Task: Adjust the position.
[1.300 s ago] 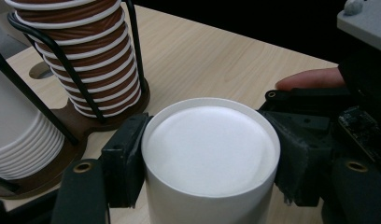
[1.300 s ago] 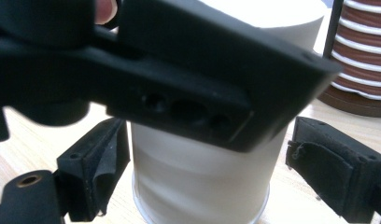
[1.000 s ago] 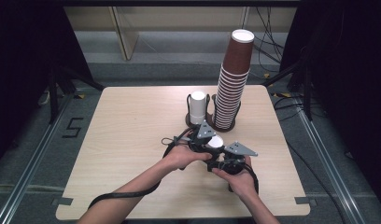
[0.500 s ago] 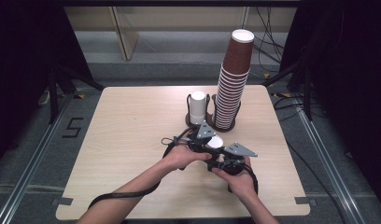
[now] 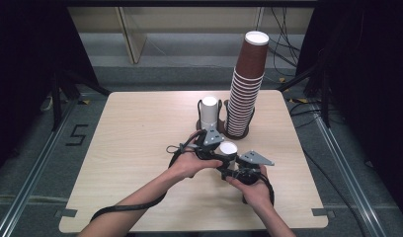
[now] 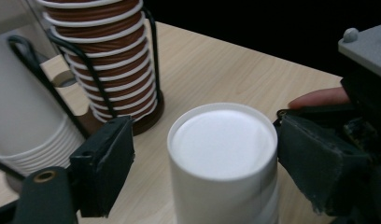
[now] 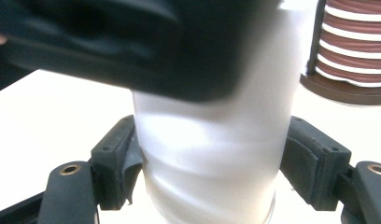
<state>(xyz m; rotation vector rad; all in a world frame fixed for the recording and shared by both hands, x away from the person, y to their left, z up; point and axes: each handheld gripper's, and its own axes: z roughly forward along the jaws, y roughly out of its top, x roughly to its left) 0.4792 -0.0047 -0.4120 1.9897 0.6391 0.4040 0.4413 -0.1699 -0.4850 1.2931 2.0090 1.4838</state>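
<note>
**Handoff: white cup passing left to right**

White cup [image 5: 228, 149] stood near-centre on desk [image 5: 140, 148], near side of brown cup stack [image 5: 246, 89]. Left gripper [image 6: 198, 149] fingers had just been opening, spread clear of the rim. Right gripper [image 7: 212, 163] fingers had just been closing, apparently pinching the cup's sides. Next move: left backs off, right lifts.

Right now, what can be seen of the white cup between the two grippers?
The white cup is a plain, matte, paper-looking cup that stands on the table, its flat closed end facing up, in front of the wire holder with the brown cup stack. The right gripper clasps its lower wall from both sides, its jaws having just closed further. The left gripper straddles its top; its jaws have just opened, one pad clear of the wall, the other about at it.
</note>
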